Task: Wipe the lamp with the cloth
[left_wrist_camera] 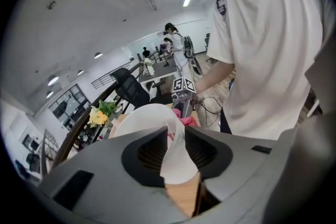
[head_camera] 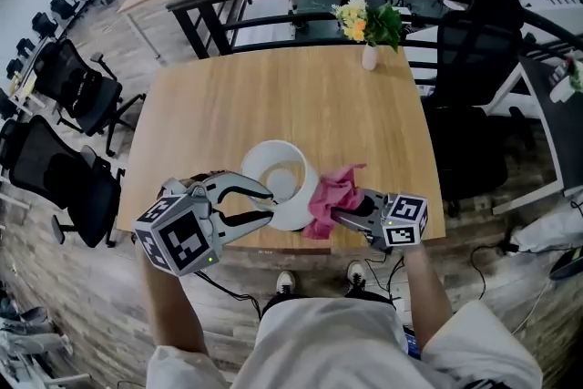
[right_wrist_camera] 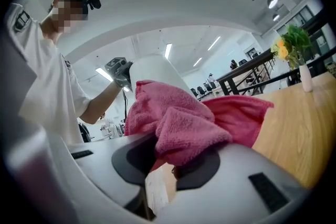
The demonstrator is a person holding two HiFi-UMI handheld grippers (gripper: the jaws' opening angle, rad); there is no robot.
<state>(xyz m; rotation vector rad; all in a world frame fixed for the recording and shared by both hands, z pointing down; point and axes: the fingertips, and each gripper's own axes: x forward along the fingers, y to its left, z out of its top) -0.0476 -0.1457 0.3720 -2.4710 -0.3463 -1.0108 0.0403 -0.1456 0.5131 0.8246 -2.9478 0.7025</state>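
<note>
Right gripper [head_camera: 339, 214]: jaws clamped on a bunched pink cloth [head_camera: 330, 196]. In the right gripper view the cloth [right_wrist_camera: 184, 118] fills the gap between the pads and spills over them, so the pad faces are mostly hidden. The rest of the cloth fans out far and right of the jaws.

Left gripper [head_camera: 269, 205]: jaws apart, nothing gripped. In the left gripper view the thin white wall of the lamp [left_wrist_camera: 152, 118] shade runs between the two pads with a sliver of gap on each side. The lower shade is cut off behind the jaw body.

The lamp [head_camera: 296, 209] stands at the near edge of the table [head_camera: 273, 96], about mid-width, between the two grippers. The head view looks down into its open top. The base is hidden under the shade.

The cloth lies against the right side of the shade. The fold blocks the contact line, so how much of it presses on the shade cannot be made out. From the right gripper view the lamp [right_wrist_camera: 155, 68] rises just behind the cloth, its lower part covered.

The person's forearms are partly hidden behind the marker cubes. A vase of flowers [head_camera: 369, 27] sits at the far edge of the table, well apart from the lamp.
</note>
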